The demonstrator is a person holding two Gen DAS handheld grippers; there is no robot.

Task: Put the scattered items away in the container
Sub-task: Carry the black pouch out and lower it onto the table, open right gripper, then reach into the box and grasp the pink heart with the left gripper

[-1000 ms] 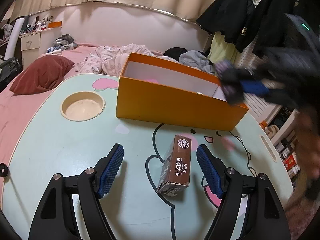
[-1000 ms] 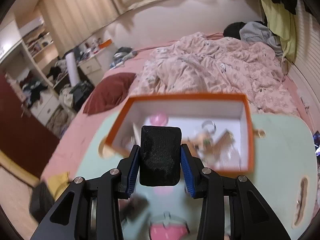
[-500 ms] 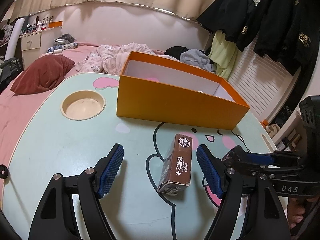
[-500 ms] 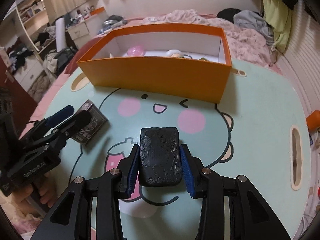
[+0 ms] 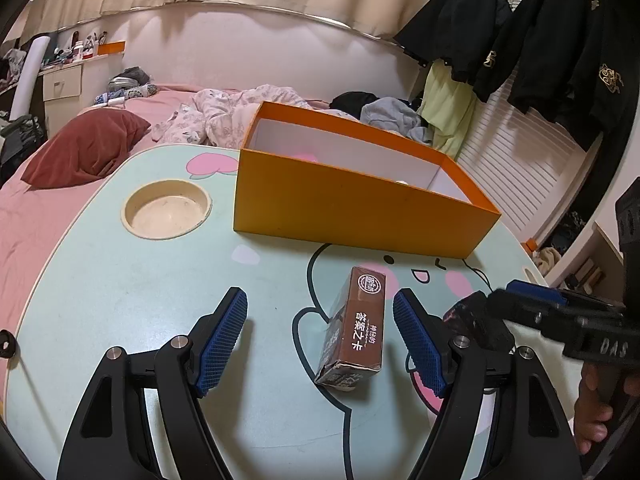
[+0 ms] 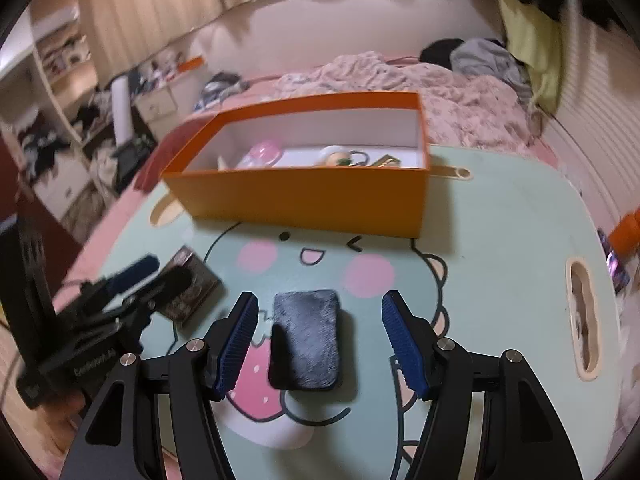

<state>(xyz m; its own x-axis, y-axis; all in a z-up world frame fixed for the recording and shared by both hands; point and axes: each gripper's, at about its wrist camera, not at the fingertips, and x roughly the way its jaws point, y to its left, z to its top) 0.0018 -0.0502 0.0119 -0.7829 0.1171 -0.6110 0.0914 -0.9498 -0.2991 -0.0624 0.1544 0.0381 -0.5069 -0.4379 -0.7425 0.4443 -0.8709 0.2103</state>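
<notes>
the right tongs [image 6: 318, 340] are opening, pads clear of the dark pouch [image 6: 306, 338] lying flat on the tabletop [image 6: 500, 240] short of the orange box [image 6: 304, 200]. the left tongs [image 5: 320, 340] stand wide around the brown carton [image 5: 356, 328], not touching it. best to close squarely across the carton's long sides before lifting it. only the right view shows things already inside the box.

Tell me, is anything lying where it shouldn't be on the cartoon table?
Yes. Two things lie outside the orange box: a brown card pack, on the table between the open left gripper, and a dark fuzzy pouch, which sits between the right gripper as its jaws open. Other small items are already inside the box.
</notes>
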